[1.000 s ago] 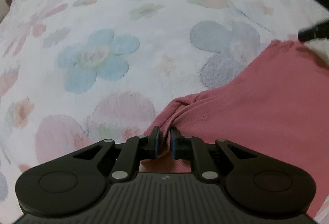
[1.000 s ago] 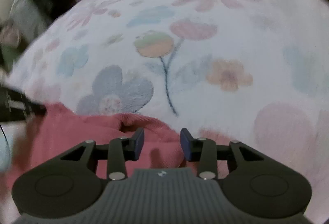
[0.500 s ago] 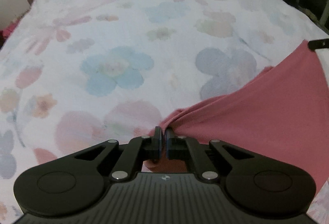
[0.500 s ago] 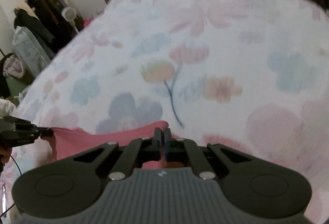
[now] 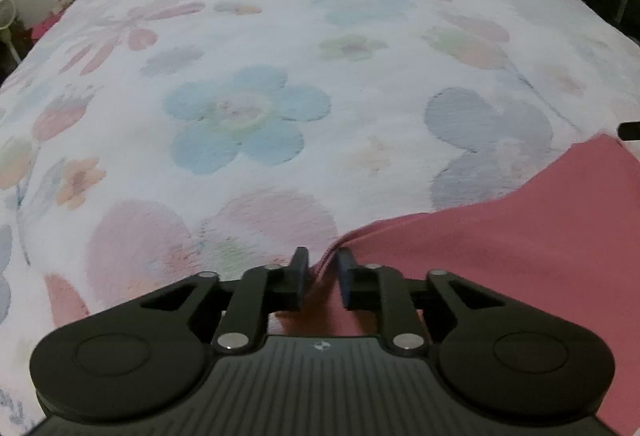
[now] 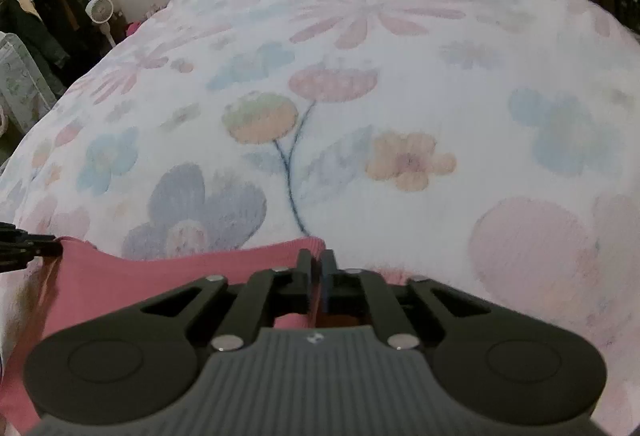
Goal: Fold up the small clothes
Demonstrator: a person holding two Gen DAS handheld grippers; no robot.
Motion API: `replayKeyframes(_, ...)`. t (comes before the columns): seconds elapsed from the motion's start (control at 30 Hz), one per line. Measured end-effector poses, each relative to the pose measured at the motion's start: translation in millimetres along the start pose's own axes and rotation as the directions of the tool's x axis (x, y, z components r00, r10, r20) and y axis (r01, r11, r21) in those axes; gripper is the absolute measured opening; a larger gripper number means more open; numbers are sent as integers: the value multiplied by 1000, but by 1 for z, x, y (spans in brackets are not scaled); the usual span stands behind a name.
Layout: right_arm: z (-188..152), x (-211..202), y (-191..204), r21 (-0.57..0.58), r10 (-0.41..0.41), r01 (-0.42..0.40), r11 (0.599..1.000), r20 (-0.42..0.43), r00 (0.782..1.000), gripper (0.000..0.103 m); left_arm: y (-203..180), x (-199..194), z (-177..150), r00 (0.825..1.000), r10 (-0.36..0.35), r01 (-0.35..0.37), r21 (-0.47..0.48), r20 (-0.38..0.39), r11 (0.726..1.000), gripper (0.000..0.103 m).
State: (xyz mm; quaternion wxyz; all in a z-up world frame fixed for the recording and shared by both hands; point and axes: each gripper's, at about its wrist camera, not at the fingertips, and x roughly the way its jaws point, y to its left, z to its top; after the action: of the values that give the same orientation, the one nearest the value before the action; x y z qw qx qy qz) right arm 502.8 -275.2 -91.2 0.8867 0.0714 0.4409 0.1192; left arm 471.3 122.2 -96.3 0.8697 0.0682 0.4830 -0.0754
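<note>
Left wrist view: left gripper (image 5: 323, 266) jaws have just been opening, pink garment (image 5: 520, 248) corner loose between them, over the floral bed (image 5: 248, 76). Right wrist view: right gripper (image 6: 316, 268) jaws pinch the hem (nearly closed).

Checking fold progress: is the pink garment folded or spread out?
Spread, not yet folded: the pink garment stretches as one layer between left gripper and right gripper.

Pink garment (image 5: 520, 256) cut off at right edge
</note>
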Motion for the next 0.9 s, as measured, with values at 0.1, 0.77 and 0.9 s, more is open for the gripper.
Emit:
replayKeyframes(0.1, -5, -10, 0, -19, -15, 15, 1000, 7, 1000, 10, 5, -14, -4, 999, 22, -22, -5, 28, 1000, 42)
replayKeyframes(0.77, -154, -126, 4, 245, 109, -109, 963, 12, 994, 25, -43, -119, -123, 978, -205, 207, -121, 28, 971, 39)
replayKeyframes(0.9, -184, -126, 4, 254, 120, -111, 961, -19, 993, 11, -57, -119, -149, 978, -207, 205, -110, -5, 973, 26)
